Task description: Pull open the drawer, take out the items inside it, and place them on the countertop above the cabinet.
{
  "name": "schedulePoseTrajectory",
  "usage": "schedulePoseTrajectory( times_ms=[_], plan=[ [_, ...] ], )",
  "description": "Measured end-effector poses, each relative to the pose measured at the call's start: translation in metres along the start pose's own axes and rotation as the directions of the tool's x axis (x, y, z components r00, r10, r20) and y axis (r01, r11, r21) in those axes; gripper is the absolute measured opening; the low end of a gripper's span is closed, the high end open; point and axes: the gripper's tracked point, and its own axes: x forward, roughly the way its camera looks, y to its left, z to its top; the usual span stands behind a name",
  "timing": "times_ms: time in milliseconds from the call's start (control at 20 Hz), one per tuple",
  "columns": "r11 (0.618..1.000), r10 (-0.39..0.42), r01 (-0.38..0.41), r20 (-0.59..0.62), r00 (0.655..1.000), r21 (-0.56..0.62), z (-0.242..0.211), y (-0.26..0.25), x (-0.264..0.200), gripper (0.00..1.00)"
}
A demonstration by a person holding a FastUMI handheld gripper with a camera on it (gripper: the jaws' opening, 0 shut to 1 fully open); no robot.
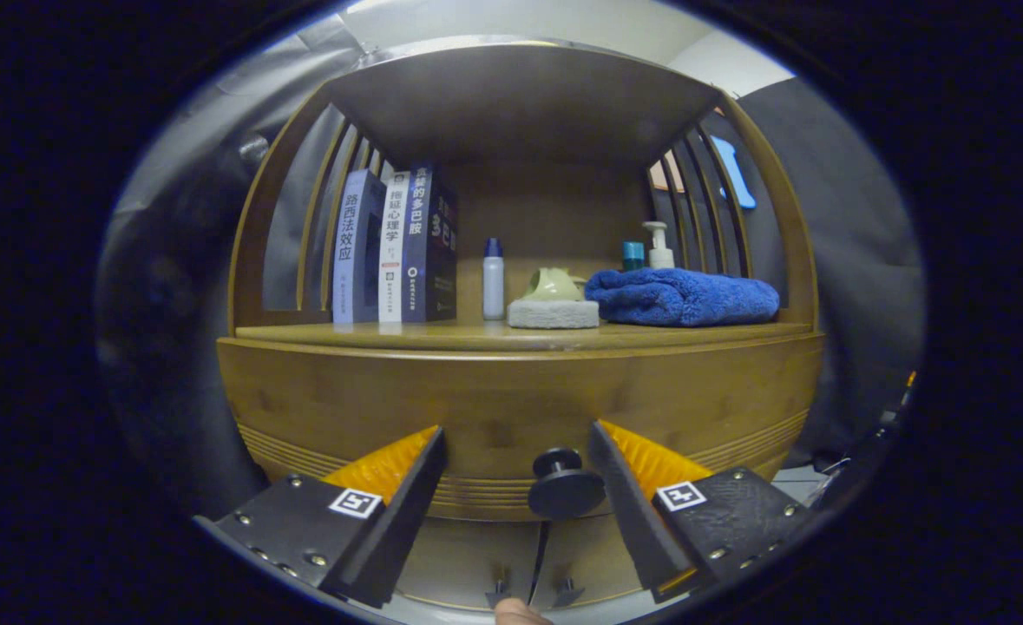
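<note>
1. Gripper view, the setting: a black-draped booth surrounds a wooden cabinet with slatted sides (520, 391); its countertop (476, 334) sits as a shelf under a wooden top.
2. On that countertop stand three upright books (394, 247), a small white bottle with a blue cap (494, 279), a pale green ceramic piece on a grey round pad (554, 299), a folded blue towel (685, 297), and a pump bottle (659, 246) behind it.
3. The wooden drawer front (511, 408) lies flush with the cabinet, so the drawer looks shut and its contents are hidden.
4. The gripper (516, 469) is spread wide and holds nothing; the round black knob (565, 486) lies between the fingers, nearer the right one, apparently lined up for a pinch.
</note>
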Motion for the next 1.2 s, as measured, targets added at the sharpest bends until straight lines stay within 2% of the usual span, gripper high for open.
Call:
schedulePoseTrajectory(
  times_ms=[250,400,500,650,800,950,1200],
  plan=[
    [0.998,-0.011,0.009,-0.027,1.000,-0.062,-0.007,0.000,0.001,1.00],
    [0.999,-0.043,0.040,-0.130,0.991,-0.031,-0.035,-0.008,-0.004,0.99],
    [0.998,-0.063,0.057,-0.198,0.978,-0.035,-0.056,-0.011,-0.017,0.99],
    [0.997,-0.071,0.062,-0.234,0.970,-0.049,-0.055,-0.013,-0.054,1.00],
    [0.997,-0.057,0.042,-0.228,0.972,-0.072,-0.026,-0.009,-0.100,0.99],
    [0.989,-0.063,0.035,-0.196,0.979,-0.142,0.022,-0.014,-0.147,0.99],
    [0.994,-0.038,0.025,-0.119,0.992,-0.103,0.128,-0.011,-0.210,0.99]
  ],
)
